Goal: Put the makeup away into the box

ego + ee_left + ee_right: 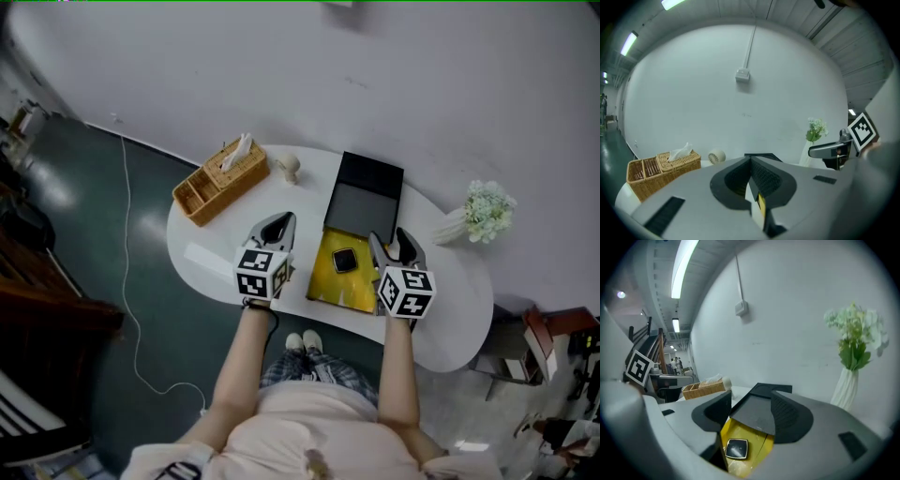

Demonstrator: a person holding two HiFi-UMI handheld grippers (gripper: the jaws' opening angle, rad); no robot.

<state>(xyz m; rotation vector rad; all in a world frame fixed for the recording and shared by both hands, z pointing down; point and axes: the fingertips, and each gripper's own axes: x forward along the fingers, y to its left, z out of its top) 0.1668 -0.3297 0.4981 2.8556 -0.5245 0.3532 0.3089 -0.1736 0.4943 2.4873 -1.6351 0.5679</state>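
On the white table [459,309] lies a box [349,274] with a yellow inside. Its black lid [366,192] is laid open towards the wall. A square black compact [344,260] rests inside the yellow part; in the right gripper view the compact [737,448] shows low between the jaws. My left gripper [274,228] hangs in the air just left of the box, its jaw tips touching [751,160] with nothing in them. Over the box's right edge is my right gripper [398,246], whose jaws stand apart [751,397] and empty.
A wicker basket [220,180] with a tissue box sits at the table's back left, a small white round object [287,167] beside it. A white vase of pale green flowers [486,212] stands at the right end. A cable [131,281] runs across the floor.
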